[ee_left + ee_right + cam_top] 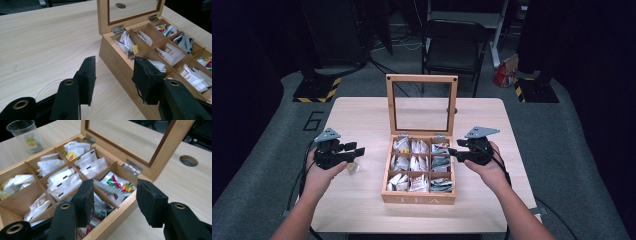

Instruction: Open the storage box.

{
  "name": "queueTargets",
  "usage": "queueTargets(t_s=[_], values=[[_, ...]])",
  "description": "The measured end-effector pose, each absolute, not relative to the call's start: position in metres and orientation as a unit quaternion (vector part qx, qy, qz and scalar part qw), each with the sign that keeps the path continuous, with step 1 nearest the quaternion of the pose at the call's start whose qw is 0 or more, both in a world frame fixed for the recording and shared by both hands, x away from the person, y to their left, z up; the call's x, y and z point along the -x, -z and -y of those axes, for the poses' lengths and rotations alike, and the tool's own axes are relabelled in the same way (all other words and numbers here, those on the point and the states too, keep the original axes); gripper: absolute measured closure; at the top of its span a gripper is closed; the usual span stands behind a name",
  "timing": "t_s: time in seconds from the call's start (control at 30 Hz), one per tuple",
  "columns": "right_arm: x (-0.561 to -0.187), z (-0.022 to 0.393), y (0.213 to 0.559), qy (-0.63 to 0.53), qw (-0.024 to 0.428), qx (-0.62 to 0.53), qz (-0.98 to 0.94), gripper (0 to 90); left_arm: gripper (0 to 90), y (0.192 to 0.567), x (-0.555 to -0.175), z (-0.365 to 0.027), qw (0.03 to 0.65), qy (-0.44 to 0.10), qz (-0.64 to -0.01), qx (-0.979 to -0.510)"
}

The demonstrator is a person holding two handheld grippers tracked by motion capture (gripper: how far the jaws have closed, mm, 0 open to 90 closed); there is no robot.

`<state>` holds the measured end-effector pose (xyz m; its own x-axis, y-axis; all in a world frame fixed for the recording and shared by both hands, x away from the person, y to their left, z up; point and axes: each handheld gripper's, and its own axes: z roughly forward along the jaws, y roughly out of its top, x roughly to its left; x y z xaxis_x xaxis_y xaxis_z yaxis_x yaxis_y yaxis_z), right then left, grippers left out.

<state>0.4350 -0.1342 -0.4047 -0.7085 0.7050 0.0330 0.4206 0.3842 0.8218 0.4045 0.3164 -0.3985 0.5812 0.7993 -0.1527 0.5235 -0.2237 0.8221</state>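
Tea box [418,198], the wooden one with "TEA" on its front, sits in the middle of the light wood table [362,205] with its glass-window lid [422,79] standing straight up at the back. Inside it's a three-by-three grid of compartments stuffed with tea bags [418,164]: mostly white sachets on the left and middle columns, colourful red-green packets [117,185] down the right column.

The left gripper [354,151] hangs off to the left of the box, apart from it, jaws parted with nothing between them. Under it on the table there's a clear plastic cup [24,133] with a yellow tea-bag tag inside; in the left gripper view its rim [47,86] peeks out beneath the jaws.

The right gripper [453,151] is right at the box's right edge, next to the top-right compartment. Its jaws are apart too, straddling the box's side wall, and the pads aren't pressing on anything.
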Motion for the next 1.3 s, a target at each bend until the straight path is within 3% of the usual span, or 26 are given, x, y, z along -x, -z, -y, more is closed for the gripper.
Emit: queueTargets(t_s=[0.53,1.3], values=[[-0.474,0.136,0.378,-0.438,0.166,-0.366,-0.804,47.6,52.9,0.396,-0.401,-0.308,0.452,-0.152,-0.421,-0.772],[-0.517,0.131,0.371,-0.441,0.168,-0.390,-0.791,46.4,52.0,0.396,-0.396,-0.304,0.452,-0.146,-0.410,-0.779]])
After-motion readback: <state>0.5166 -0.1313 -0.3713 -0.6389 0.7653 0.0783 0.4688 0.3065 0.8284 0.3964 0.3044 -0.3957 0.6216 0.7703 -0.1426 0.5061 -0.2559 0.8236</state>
